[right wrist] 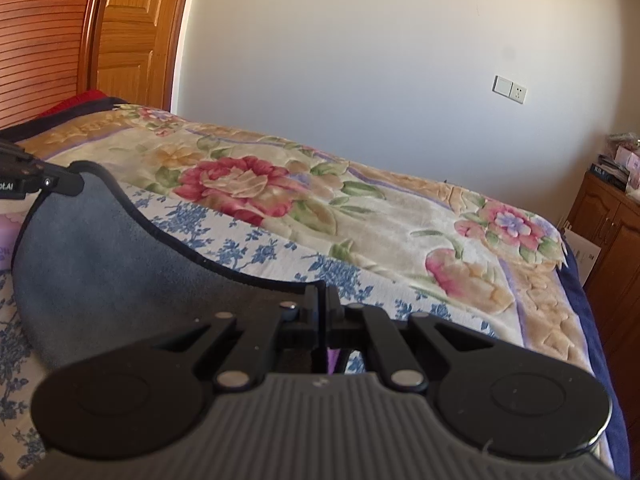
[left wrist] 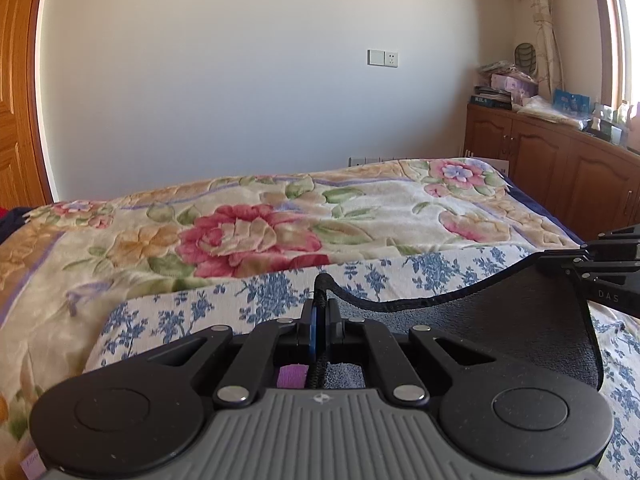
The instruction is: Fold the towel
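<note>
We hold the dark grey terry towel with black stitched edging (left wrist: 500, 332) by its two corners, lifted above the bed. Our left gripper (left wrist: 319, 312) has its fingers pinched narrow on one corner, the black hem standing up between them. Our right gripper (right wrist: 323, 300) is likewise closed tight on the other corner, and the towel's top edge sags in a shallow curve between the two. Beneath it lies a white sheet printed with blue flowers (left wrist: 192, 312), and beyond that a cream quilted blanket with large pink and orange blooms (left wrist: 248, 236) spread over the bed.

We judge this to be the carrying-over stage of a fold: the held edge has to travel to meet the opposite edge, which we cannot see from here. To do it well, we should draw the grippers slightly apart to take out the sag, keep both at the same height, and move them together so the hem lands square. We should release only once the cloth rests flat, since terry tends to drag and bunch.
</note>
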`<state>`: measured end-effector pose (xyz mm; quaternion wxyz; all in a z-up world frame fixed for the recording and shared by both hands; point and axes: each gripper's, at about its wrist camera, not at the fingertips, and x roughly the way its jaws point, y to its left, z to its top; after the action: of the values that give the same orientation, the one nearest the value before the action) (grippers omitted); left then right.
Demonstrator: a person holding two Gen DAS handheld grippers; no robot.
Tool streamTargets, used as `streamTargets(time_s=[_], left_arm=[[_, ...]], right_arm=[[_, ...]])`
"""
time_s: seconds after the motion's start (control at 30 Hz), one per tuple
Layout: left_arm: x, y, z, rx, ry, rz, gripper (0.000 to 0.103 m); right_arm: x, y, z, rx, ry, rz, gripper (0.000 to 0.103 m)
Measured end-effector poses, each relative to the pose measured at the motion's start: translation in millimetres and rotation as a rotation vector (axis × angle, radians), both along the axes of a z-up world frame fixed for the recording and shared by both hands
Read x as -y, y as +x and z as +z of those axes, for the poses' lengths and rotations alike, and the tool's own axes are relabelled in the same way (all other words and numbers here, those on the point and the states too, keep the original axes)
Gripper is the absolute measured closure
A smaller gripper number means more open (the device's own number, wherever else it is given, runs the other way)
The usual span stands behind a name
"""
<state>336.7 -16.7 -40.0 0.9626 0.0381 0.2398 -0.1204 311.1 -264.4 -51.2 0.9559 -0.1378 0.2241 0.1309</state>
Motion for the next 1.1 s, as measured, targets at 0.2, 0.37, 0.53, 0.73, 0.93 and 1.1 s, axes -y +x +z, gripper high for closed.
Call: streamTargets(time_s=[0.2, 0.37, 0.53, 0.73, 0.93, 1.1], left_arm=[[2, 13, -2, 0.006, 0.006, 0.018, 0.098], [2, 24, -5, 0.011, 0.018, 0.035, 0.098], [2, 36, -11, 0.008, 0.03, 0.047, 0.098], [5, 53, -21, -0.004, 0.035, 0.057, 0.098], [8, 65, -36, -0.024, 0.062, 0.069, 0.098], [11, 73, -46, -0.032, 0.083, 0.075, 0.098]], right_arm=[[-2, 13, 0, 0.007, -0.02, -0.001, 0.1], [-4, 24, -5, 0.004, -0.029, -0.004, 0.099], [-6, 33, -10, 0.002, -0.042, -0.006, 0.099], [-4, 48, -22, -0.018, -0.056, -0.016, 0.099], [-5, 60, -39, -0.045, -0.069, -0.024, 0.099], [-4, 65, -49, -0.06, -0.067, -0.027, 0.099]])
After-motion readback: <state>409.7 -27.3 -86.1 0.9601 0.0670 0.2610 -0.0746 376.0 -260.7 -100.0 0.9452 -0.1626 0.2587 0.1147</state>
